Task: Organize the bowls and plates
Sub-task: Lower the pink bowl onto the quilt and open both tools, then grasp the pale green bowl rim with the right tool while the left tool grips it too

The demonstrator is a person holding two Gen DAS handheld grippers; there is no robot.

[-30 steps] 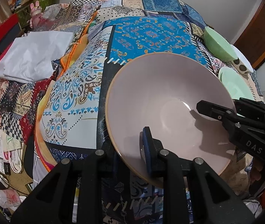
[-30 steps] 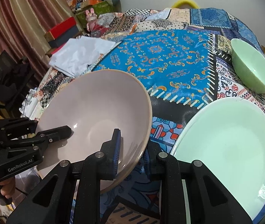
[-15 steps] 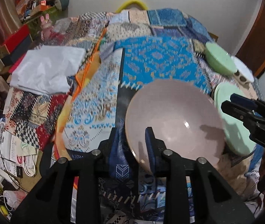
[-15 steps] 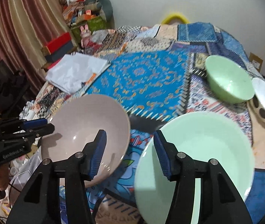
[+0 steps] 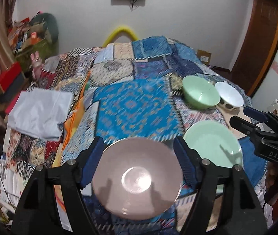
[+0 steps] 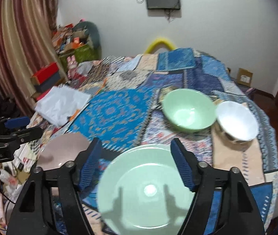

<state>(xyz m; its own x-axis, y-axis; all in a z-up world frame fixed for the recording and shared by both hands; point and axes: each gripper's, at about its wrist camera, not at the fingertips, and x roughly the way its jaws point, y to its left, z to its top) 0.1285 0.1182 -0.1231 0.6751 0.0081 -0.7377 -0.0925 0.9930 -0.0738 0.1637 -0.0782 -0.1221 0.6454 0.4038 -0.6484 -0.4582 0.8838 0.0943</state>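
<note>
Opening left gripper (image 5: 139,162) over pink plate (image 5: 137,178), right gripper (image 6: 136,162) likewise, both empty

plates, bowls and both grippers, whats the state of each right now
pink plate: flat on the quilt, not held
green plate: flat on the quilt beside the pink plate, not held
green bowl: upright, empty
white bowl: upright, empty, right beside the green bowl
left gripper: jaws opening, above the pink plate, holding nothing
right gripper: jaws opening, above the green plate, holding nothing

Both claws, left (image 5: 139,150) and right (image 6: 136,148), opening, empty.
</note>
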